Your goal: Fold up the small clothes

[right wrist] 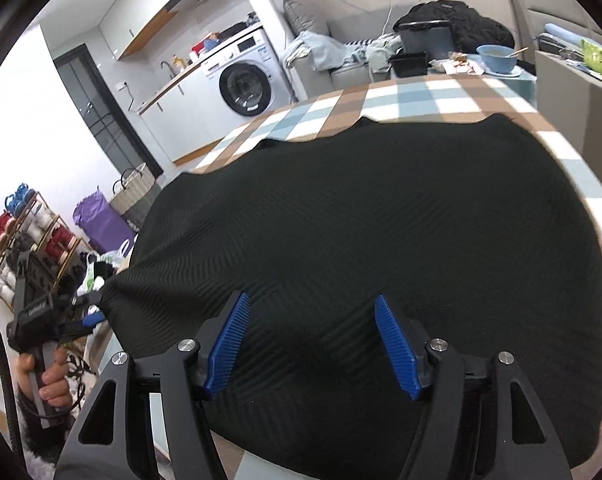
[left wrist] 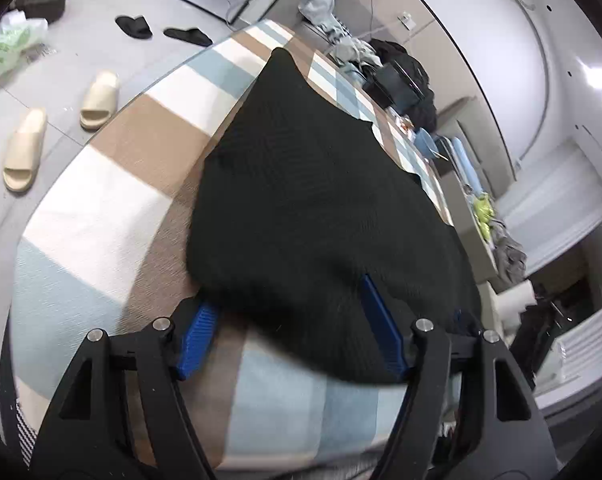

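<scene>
The black garment [right wrist: 365, 240] lies spread across the checked table [left wrist: 141, 140]. Both claws stand wide, pressing nothing: the left claw [left wrist: 289, 320] straddles the near hem, and the right claw [right wrist: 313, 340] hovers over the cloth. To fold well, pinch the near edge at matching corners, lift evenly and keep it flat.

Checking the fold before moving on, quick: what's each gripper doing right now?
Left gripper: open, black garment edge lying loose between its fingers.
Right gripper: open above the garment, holding nothing.
</scene>
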Available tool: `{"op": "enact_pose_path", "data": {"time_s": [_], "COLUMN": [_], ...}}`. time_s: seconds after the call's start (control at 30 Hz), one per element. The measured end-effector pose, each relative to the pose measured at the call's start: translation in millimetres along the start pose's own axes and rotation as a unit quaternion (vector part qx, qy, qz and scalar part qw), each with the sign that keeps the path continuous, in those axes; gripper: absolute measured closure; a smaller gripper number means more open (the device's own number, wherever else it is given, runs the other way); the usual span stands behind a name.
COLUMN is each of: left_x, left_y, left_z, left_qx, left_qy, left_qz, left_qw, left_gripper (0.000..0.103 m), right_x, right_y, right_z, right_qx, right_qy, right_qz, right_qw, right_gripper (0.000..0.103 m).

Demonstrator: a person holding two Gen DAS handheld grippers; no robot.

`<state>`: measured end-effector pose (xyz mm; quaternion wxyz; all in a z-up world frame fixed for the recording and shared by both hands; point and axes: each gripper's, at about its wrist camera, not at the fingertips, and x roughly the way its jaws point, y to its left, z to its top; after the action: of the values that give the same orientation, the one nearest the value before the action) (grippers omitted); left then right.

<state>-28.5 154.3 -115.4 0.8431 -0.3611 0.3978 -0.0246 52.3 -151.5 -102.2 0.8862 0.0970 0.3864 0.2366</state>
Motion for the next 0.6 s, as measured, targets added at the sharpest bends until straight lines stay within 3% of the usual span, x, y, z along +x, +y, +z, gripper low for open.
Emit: {"op": "enact_pose_path", "data": {"time_s": [0.07,0.1,0.13,0.2,0.27,0.6], "left_x": [5.6,8.5,12.1,17.8,17.1,0.4], "left_y": [-6.1,-9.1,-9.4,-10.5,-11.1,-34.1], "left_z": [-0.3,-1.6,-1.2,-2.6,-0.2,-5.0], "left_qx": [-0.004,-0.013,-0.022,-0.044,-0.034,0.023], "left_qy": [-0.020,-0.033,-0.036,-0.047,-0.053,-0.079], "left_qz": [0.014,0.022,0.025,0.041,0.046,0.073], "left_qw": [0.9997,0.9991,0.9988,0.9971,0.9970,0.9940], "left_gripper": [0.038,0.043,0.050,0.076,0.087,0.092], "right_x": [5.8,8.1,9.1,9.8,10.1,10.6], "right_y": [4.1,6.0,8.1,10.4,11.6,11.0], "right_z": [-3.3,-4.3,-5.4,-6.7,-8.2,-9.8], "right_qx": [-0.006,-0.009,-0.013,-0.020,-0.021,-0.029], "right_qy": [0.007,0.009,0.007,0.005,0.004,0.006], "right_qz": [0.005,0.005,0.004,0.004,0.002,0.004], "right_qw": [1.000,1.000,1.000,1.000,1.000,1.000], "right_gripper": [0.036,0.035,0.034,0.031,0.031,0.030]}}
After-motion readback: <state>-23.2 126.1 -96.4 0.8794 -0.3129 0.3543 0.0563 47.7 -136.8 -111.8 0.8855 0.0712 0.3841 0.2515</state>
